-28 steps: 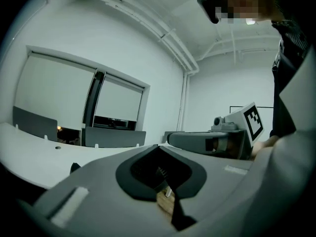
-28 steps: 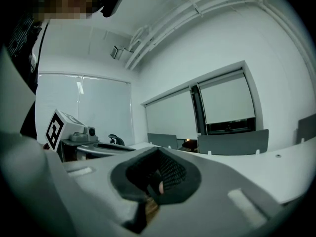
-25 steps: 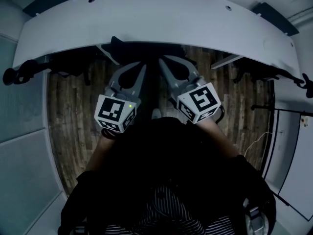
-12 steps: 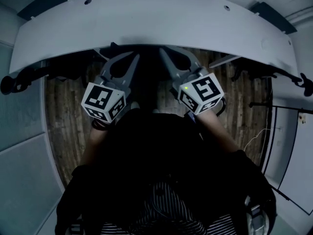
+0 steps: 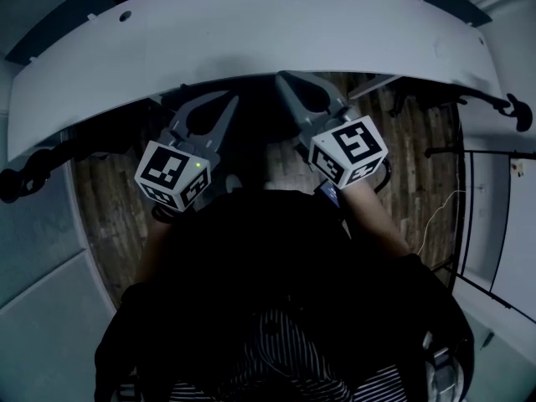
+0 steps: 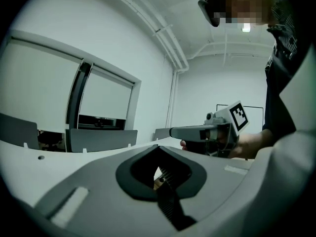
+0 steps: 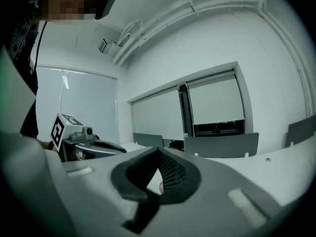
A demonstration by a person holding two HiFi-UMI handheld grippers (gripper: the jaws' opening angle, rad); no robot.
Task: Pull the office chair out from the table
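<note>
Compared with 1 second ago, the 2 grey handheld grippers have drawn apart from each other and gone forward. The left gripper (image 5: 228, 100) now sits further out to the left over the brown plank floor (image 5: 105, 182), and the right gripper (image 5: 285, 79) has its tip right at the near edge of the long curved white table top (image 5: 251, 32). Both have their jaws pressed together with nothing between them. Each gripper view looks out almost level over the white top, and the left gripper view shows the other tool close beside it. The black office chair (image 5: 254, 120) is hard to make out: I take the dark mass under the table edge between the 2 tools for its back, tucked in, though it is too dark to be sure. By my judgement the reach is under way and the pull has not begun. No jaw touches the chair, and the closed jaws would have to spread, or hook behind the back, before anything can be drawn out.
</note>
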